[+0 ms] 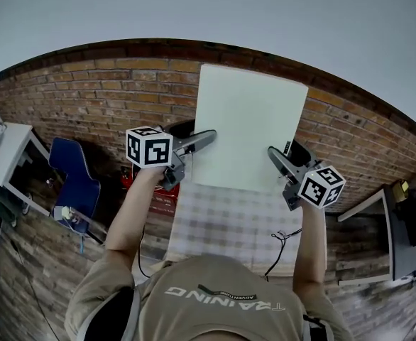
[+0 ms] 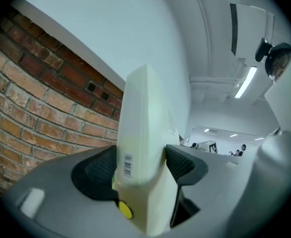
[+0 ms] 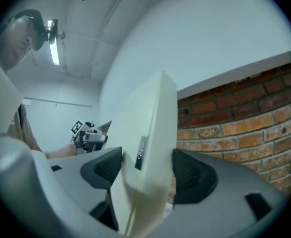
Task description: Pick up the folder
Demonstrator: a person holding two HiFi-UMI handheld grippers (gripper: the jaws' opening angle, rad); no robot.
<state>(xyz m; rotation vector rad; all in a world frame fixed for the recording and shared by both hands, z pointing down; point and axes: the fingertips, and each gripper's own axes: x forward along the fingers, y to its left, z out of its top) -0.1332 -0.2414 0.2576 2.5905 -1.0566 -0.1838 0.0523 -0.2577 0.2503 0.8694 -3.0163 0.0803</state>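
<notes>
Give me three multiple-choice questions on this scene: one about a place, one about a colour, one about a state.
1. Where does the left gripper hold the folder?
A. its left edge
B. its top edge
C. its middle

2. What colour is the folder?
A. blue
B. pale cream
C. red

3. What is the state of the right gripper?
A. open and empty
B. shut on the folder
C. shut on a cable

Answers:
1 A: the head view shows its jaws at the folder's left edge.
2 B: the folder looks pale cream in every view.
3 B: the right gripper view shows the folder clamped between both pads.
</notes>
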